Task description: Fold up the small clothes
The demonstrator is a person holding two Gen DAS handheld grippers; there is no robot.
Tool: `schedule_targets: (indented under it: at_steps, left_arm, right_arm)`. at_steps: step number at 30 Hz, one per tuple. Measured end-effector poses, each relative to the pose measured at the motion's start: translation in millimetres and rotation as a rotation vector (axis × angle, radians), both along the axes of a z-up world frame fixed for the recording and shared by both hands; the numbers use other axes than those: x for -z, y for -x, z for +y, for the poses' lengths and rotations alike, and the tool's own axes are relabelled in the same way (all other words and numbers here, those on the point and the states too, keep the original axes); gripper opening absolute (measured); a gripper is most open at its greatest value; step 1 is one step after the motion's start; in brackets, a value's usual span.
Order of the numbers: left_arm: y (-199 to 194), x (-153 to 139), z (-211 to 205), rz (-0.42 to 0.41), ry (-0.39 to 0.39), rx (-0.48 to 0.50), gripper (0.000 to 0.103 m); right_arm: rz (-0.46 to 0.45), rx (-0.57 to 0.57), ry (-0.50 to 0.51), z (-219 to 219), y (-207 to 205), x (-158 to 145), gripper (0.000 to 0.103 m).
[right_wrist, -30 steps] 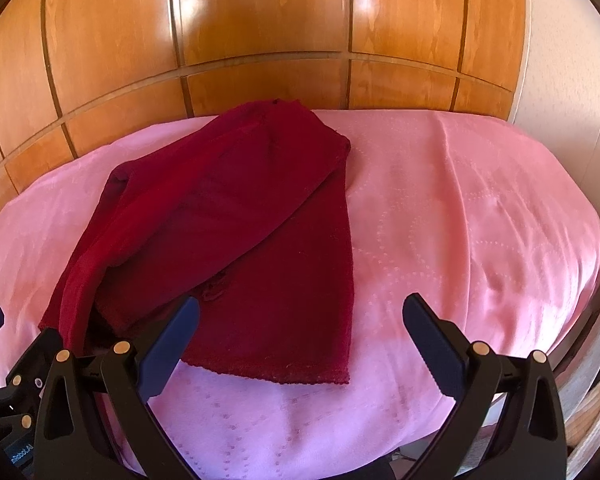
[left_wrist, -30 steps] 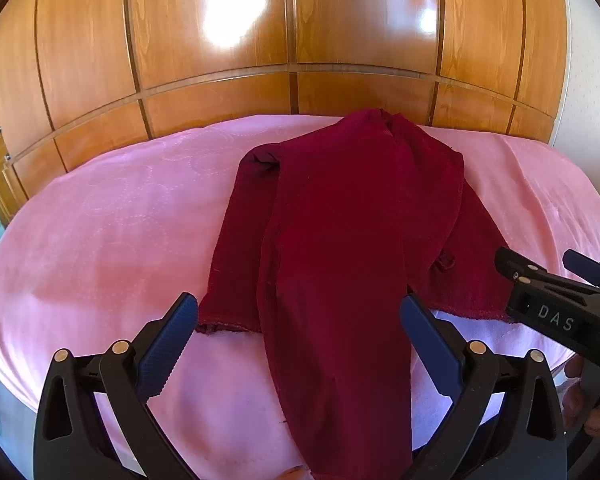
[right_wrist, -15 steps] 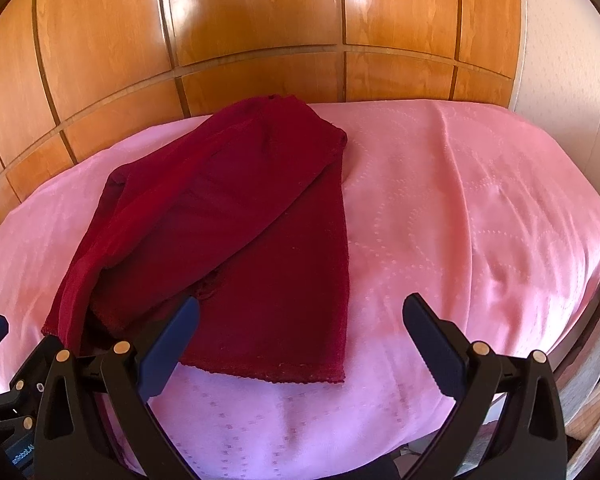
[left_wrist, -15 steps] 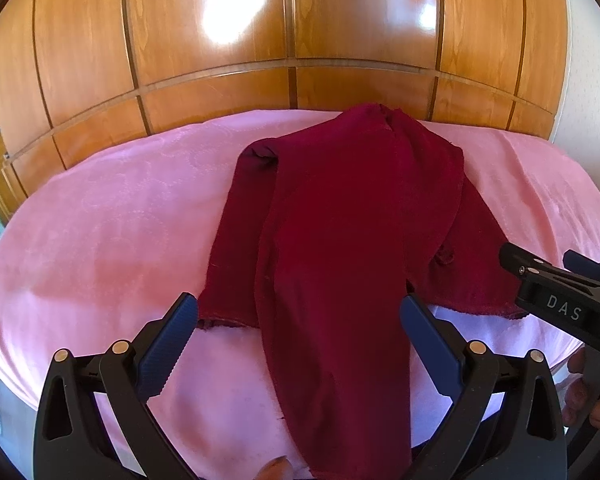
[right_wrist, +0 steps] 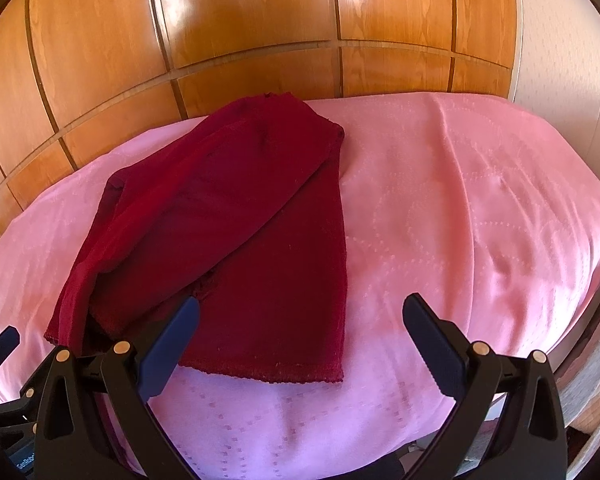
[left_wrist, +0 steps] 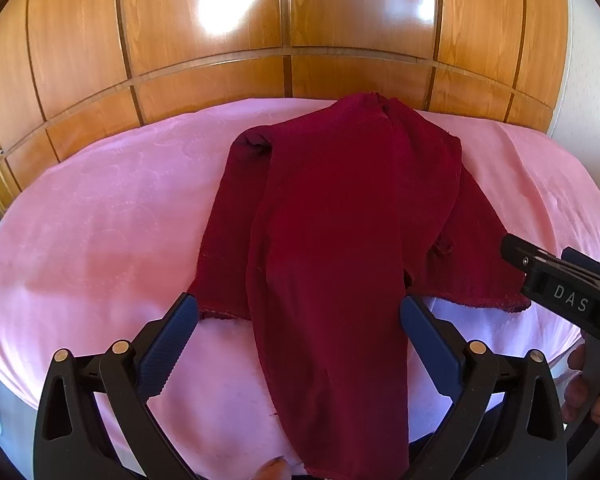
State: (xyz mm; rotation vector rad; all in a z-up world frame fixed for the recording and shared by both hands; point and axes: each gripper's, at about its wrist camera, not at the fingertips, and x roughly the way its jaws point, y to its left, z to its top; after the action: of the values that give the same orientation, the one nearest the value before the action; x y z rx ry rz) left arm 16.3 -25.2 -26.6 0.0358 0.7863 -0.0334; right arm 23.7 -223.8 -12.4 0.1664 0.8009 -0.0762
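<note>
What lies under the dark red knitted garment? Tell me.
The dark red knitted garment lies flat on a pink patterned bedspread, which shows all around it. A folded-over layer covers part of the garment itself. Whatever sits beneath the cloth is covered and cannot be seen.

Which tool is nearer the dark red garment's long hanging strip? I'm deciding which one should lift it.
Left. The left tool straddles the strip, open, one finger on each side. The right tool, also open, hovers past the garment's hemmed corner, over the pink cover.
</note>
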Motion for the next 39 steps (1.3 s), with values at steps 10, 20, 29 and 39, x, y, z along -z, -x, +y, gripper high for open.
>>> schedule_targets:
  at_steps: [10,20,29,39]
  left_arm:
    - [-3,12,-12,0.052,0.003,0.121,0.085]
    - [-16,36,-2,0.155,0.086,0.187,0.021]
    - [-29,-12,81,0.069,0.368,0.126,0.006]
    - [-148,-72,206,-0.098,0.258,-0.159,0.006]
  right_arm:
    - [0.000,0.026,-0.107,-25,-12,-3,0.101]
    - [0.147,-0.145,-0.424,-16,-74,22,0.067]
    - [0.171,-0.222,-0.421,16,-117,28,0.011]
    - [-0.109,-0.155,-0.068,-66,-108,-76,0.008]
